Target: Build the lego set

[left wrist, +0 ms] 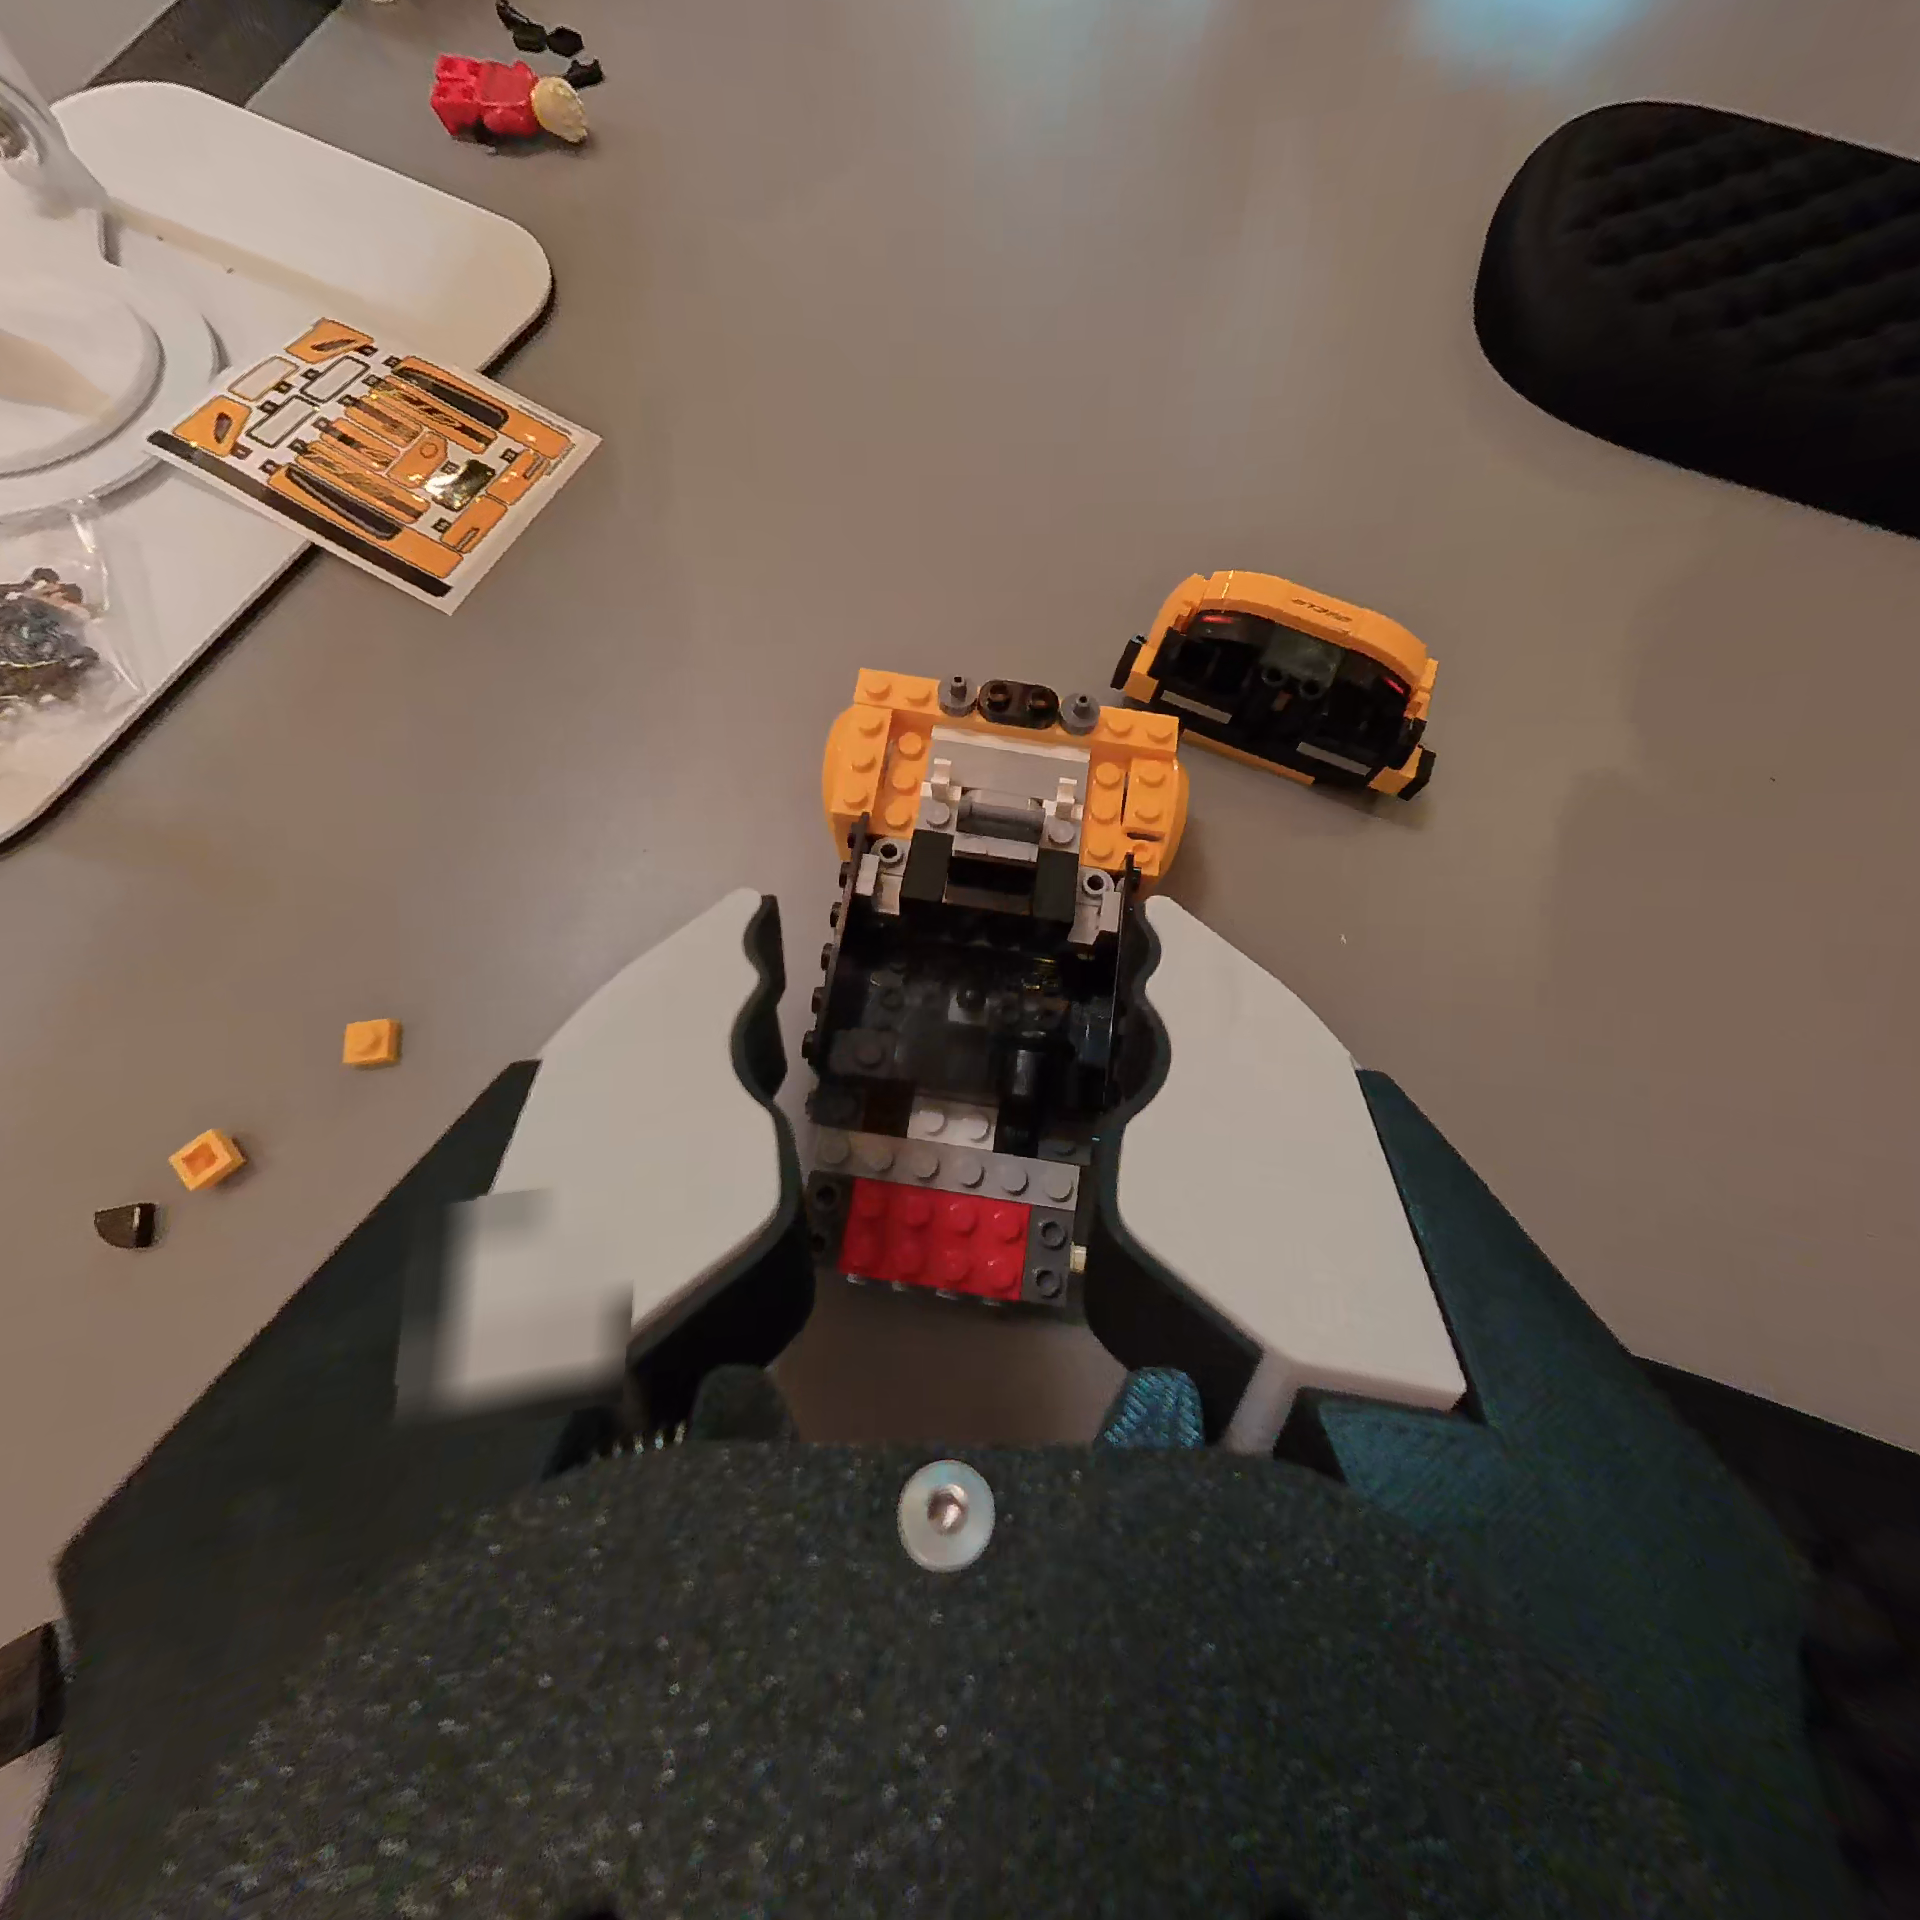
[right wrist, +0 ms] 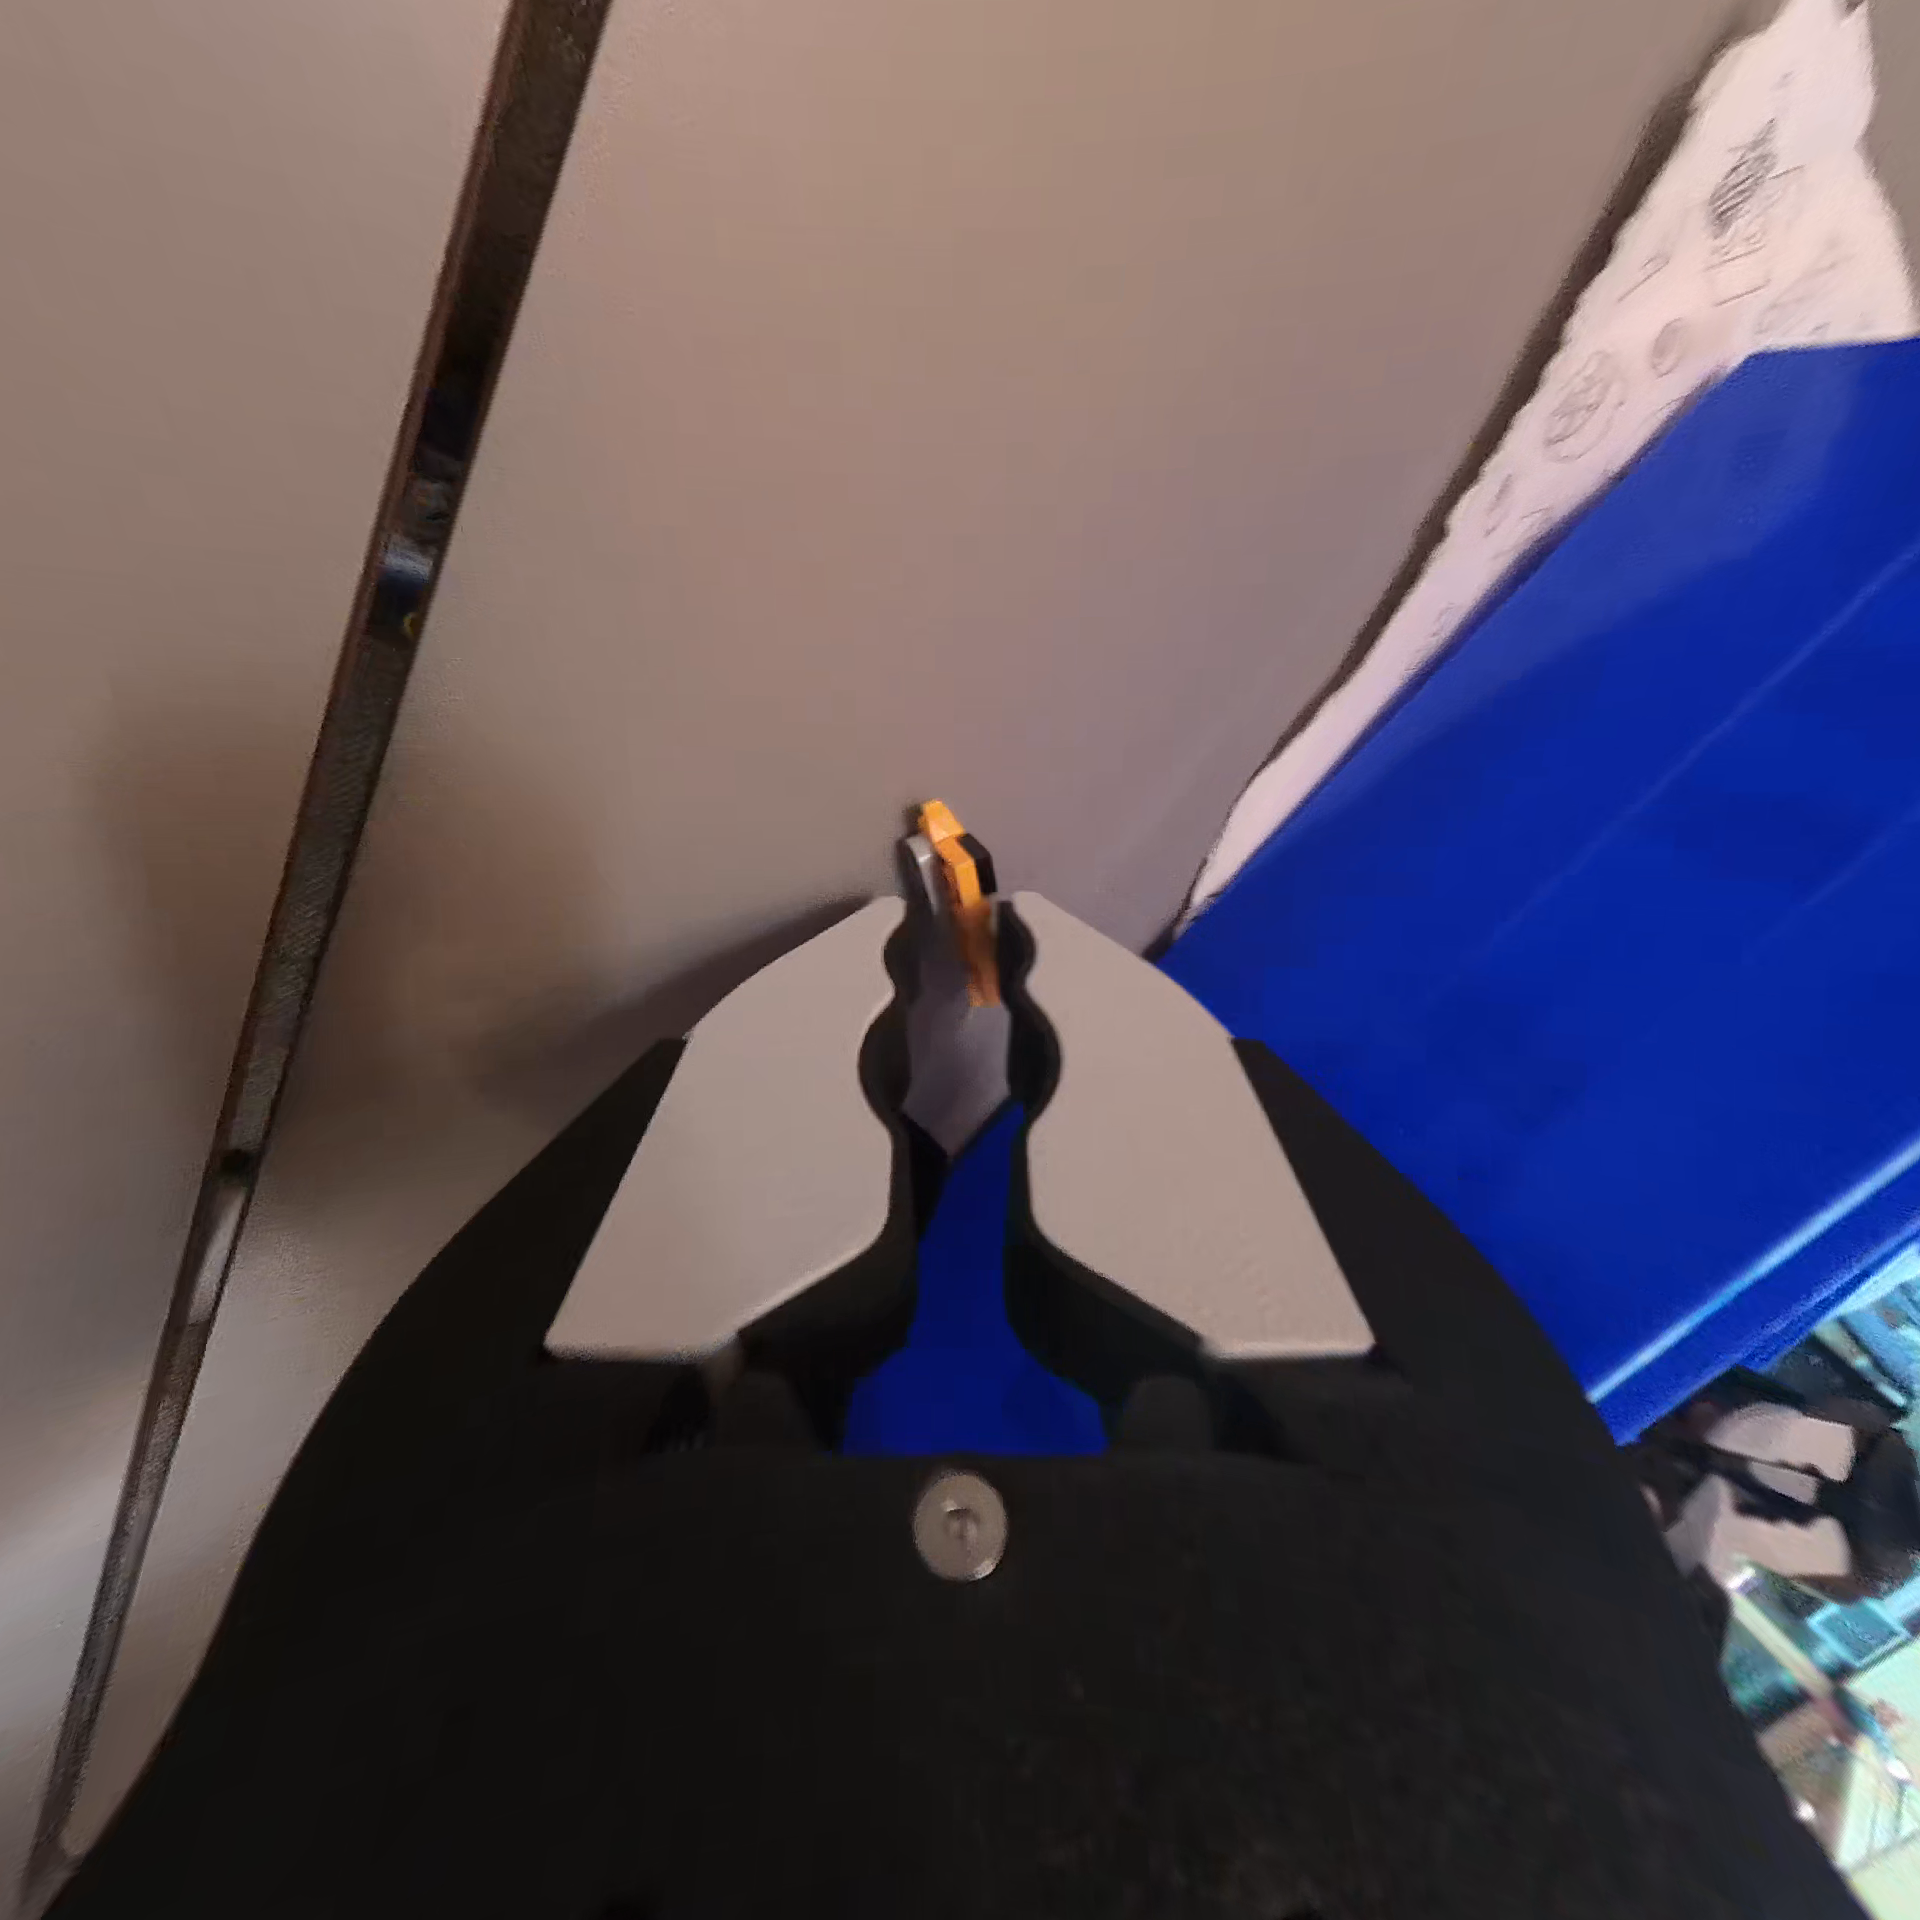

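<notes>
In the left wrist view my left gripper (left wrist: 961,914) is shut on the half-built lego car (left wrist: 977,997), gripping its black middle section; the car has an orange far end and a red plate at the near end, and rests on the grey table (left wrist: 935,416). A separate orange-and-black car section (left wrist: 1283,681) lies just to its right. In the right wrist view my right gripper (right wrist: 951,909) is shut on a thin grey, orange and black lego piece (right wrist: 951,904) held edge-on above the table; the view is blurred.
A sticker sheet (left wrist: 379,457) lies on a white tray (left wrist: 312,239) at the left with a bag of parts (left wrist: 47,634). Two small orange pieces (left wrist: 371,1042) and a black piece (left wrist: 130,1226) lie loose. A red figure (left wrist: 504,99) lies far off. A black pad (left wrist: 1714,301) and a blue box (right wrist: 1610,831) stand at the right. The grippers' ends are close to 70 centimeters from one another. The left tips stand about 30 centimeters off the red figure (left wrist: 504,99).
</notes>
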The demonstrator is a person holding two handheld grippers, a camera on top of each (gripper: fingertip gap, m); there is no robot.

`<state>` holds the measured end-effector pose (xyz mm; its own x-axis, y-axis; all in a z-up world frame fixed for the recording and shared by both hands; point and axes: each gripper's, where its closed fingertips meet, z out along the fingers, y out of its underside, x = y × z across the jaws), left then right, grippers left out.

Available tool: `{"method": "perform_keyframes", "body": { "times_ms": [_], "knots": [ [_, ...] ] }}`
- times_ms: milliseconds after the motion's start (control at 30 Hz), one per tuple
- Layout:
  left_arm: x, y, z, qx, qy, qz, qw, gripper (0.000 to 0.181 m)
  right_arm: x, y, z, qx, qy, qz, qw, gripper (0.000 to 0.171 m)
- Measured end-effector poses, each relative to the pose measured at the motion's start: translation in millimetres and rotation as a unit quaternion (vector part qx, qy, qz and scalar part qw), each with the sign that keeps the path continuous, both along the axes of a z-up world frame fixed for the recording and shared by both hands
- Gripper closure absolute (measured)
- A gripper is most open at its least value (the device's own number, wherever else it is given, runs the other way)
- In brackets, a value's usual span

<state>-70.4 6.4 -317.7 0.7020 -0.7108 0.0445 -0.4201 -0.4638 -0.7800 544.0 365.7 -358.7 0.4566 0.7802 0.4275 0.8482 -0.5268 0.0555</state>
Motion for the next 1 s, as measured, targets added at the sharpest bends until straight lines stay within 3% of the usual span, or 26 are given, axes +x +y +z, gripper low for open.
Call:
{"method": "perform_keyframes", "body": {
  "times_ms": [133,267,333,433,567,633,733,833,1000],
  "knots": [
    [0.5,0.0,0.1,0.000,-0.005,-0.001,1.000,0.121,-5.4,-5.3,0.4,-0.004,0.020,0.000,1.000,0.162],
    [2.9,3.4,9.3,0.022,-0.012,0.005,1.000,0.127,-66.6,-13.9,30.2,0.058,0.143,0.052,0.987,0.162],
    [6.7,6.0,19.9,0.039,-0.033,0.009,0.999,0.127,-132.9,-34.2,63.4,0.112,0.240,0.136,0.955,0.162],
    [15.5,8.0,36.3,0.058,-0.077,0.010,0.995,0.127,-239.7,-99.2,106.1,0.156,0.353,0.276,0.880,0.162],
    [30.5,7.1,55.5,0.082,-0.125,0.004,0.989,0.127,-360.1,-203.6,121.5,0.157,0.431,0.431,0.777,0.162],
    [37.3,6.0,60.6,0.095,-0.129,0.000,0.987,0.128,-408.0,-248.1,114.4,0.147,0.442,0.487,0.739,0.162],
    [37.3,7.2,57.5,0.109,-0.102,0.005,0.989,0.129,-460.9,-291.8,89.1,0.139,0.391,0.556,0.721,0.162],
    [32.0,7.5,51.2,0.103,-0.090,0.009,0.990,0.130,-493.6,-314.4,67.3,0.128,0.344,0.592,0.718,0.162],
    [31.2,6.5,45.0,0.104,-0.066,0.003,0.992,0.131,-504.9,-328.0,33.4,0.079,0.284,0.616,0.731,0.162]
  ]
}}
